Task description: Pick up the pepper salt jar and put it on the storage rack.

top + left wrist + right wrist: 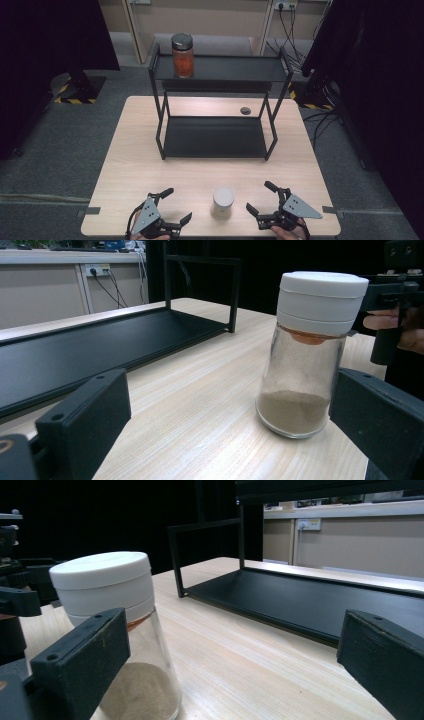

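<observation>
Here's the table (pixel 150 150), pale wood, seen from above, and right at six o'clock on it stands a small glass shaker (pixel 223 202) with a white cap, upright, close to the near edge. In the left gripper view the shaker (pixel 309 352) shows a shallow layer of tan powder at the bottom and a band of orange just under the cap. No label or writing can be read on it.

The left gripper (pixel 176 205) sits at about seven o'clock, jaws spread wide, holding nothing, with the shaker just beside its right jaw and not touched. The right gripper (pixel 261 197) is at about five o'clock, jaws likewise spread apart and empty; in the right gripper view the shaker (pixel 120 630) stands just behind its left jaw, and whether they touch I cannot tell. So the shaker stands between the two grippers.

Up the middle of the table, toward twelve o'clock, stands a black two-level metal rack (pixel 218 135). On its top shelf, at the left end, stands a jar (pixel 182 55) with a dark lid and orange-red contents; any label there is too small to read. A small dark round disc (pixel 245 110) lies on the table at about one o'clock, just behind the rack's lower shelf.
</observation>
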{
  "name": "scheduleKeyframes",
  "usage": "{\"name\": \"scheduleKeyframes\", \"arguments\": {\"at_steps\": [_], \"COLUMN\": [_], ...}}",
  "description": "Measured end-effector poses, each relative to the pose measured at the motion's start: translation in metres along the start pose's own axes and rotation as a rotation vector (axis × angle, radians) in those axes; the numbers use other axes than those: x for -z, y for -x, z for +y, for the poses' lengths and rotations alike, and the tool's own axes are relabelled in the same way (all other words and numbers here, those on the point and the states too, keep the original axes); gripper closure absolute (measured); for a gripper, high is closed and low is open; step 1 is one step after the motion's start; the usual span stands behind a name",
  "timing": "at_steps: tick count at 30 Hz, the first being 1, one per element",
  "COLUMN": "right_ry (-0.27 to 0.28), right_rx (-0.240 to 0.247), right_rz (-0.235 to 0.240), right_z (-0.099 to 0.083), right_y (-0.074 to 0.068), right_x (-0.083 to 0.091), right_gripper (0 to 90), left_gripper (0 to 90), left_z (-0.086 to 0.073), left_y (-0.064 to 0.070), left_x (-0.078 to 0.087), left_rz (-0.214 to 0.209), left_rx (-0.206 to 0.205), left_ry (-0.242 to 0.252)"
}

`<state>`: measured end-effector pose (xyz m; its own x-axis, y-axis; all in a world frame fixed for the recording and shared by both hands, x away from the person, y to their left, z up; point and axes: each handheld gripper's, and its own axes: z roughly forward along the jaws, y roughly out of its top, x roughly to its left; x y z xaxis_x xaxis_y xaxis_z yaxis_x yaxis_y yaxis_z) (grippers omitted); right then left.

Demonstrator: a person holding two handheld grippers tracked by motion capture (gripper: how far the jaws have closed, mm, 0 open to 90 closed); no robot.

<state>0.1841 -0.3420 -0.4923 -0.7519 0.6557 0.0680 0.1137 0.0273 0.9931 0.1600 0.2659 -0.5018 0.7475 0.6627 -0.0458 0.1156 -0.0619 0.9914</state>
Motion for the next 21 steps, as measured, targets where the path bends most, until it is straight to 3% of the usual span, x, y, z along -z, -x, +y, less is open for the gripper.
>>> {"name": "scheduleKeyframes", "arguments": {"at_steps": [11, 21], "right_ry": [0.001, -0.006], "right_rx": [0.009, 0.046], "right_rz": [0.025, 0.068], "right_z": [0.002, 0.006], "right_y": [-0.004, -0.013], "right_x": [-0.001, -0.007], "right_gripper": [0.8, 0.8], "left_gripper": [2.8, 2.8], "left_z": [-0.001, -0.003], "left_y": [0.0, -0.001], "left_x": [0.0, 0.001], "left_rz": [0.003, 0.007], "left_rx": [0.001, 0.011], "left_ry": [0.004, 0.002]}}
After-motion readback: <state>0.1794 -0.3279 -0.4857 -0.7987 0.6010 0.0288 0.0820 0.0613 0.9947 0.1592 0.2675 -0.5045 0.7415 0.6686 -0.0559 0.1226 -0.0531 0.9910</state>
